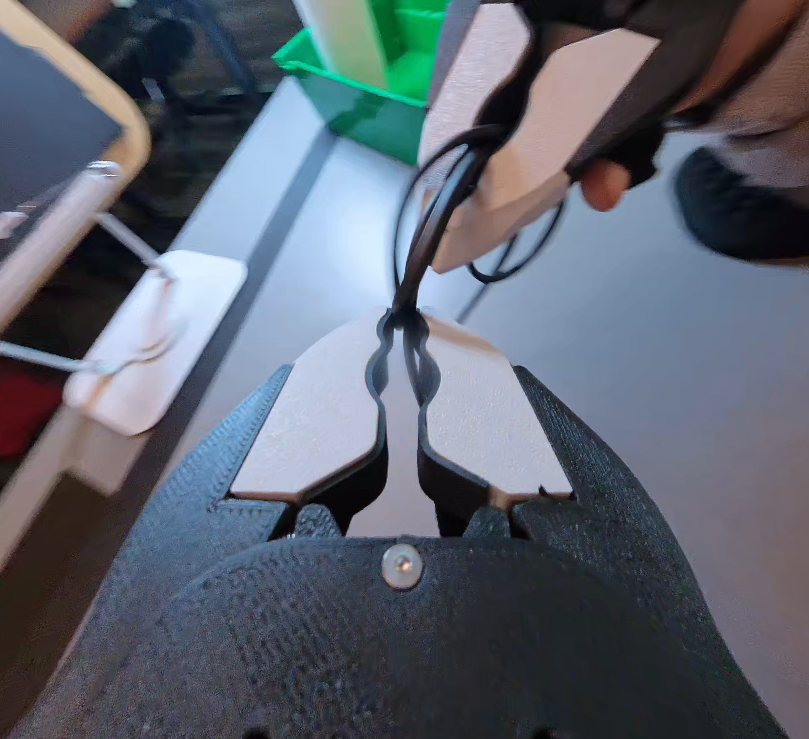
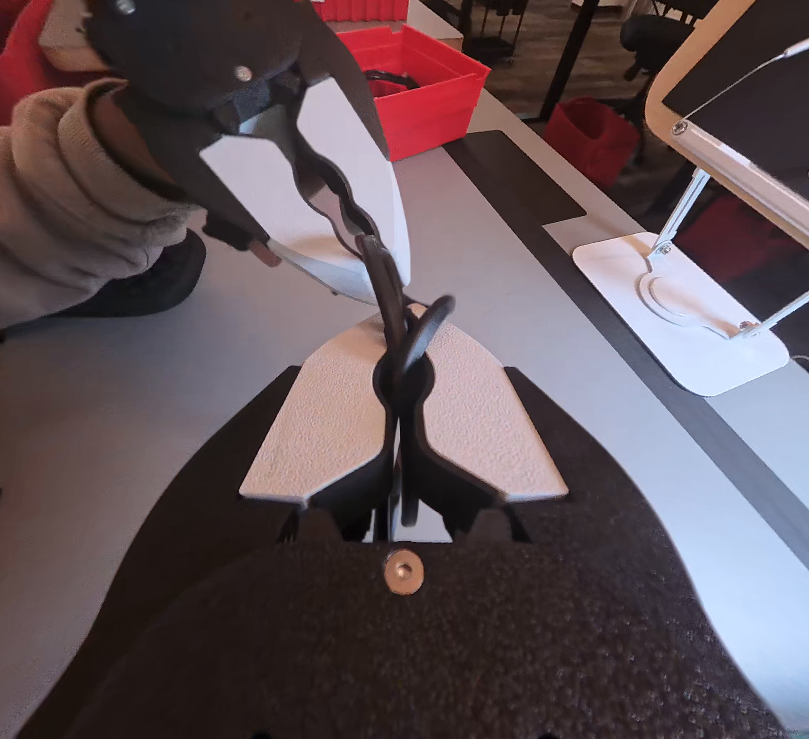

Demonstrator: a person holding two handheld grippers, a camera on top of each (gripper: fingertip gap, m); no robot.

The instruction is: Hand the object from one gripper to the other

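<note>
A black coiled cable (image 1: 419, 236) is stretched between both grippers above the grey table (image 1: 613, 389). My left gripper (image 1: 403, 318) is shut on one end of the bundle at its fingertips. My right gripper (image 1: 464, 192) comes in from the upper right, held by a gloved hand, and grips the cable's loops between its fingers. In the right wrist view, my right gripper (image 2: 405, 324) is shut on the cable (image 2: 389, 302). The left gripper (image 2: 372, 256) reaches down from the upper left and pinches the same cable at its tip.
A green bin (image 1: 372, 118) with a white bottle (image 1: 332, 8) stands at the table's far edge. A screen's white stand base (image 2: 683, 315) sits on the right. Red bins (image 2: 416, 100) stand behind the left gripper. A sleeved arm (image 2: 65, 192) rests on the table.
</note>
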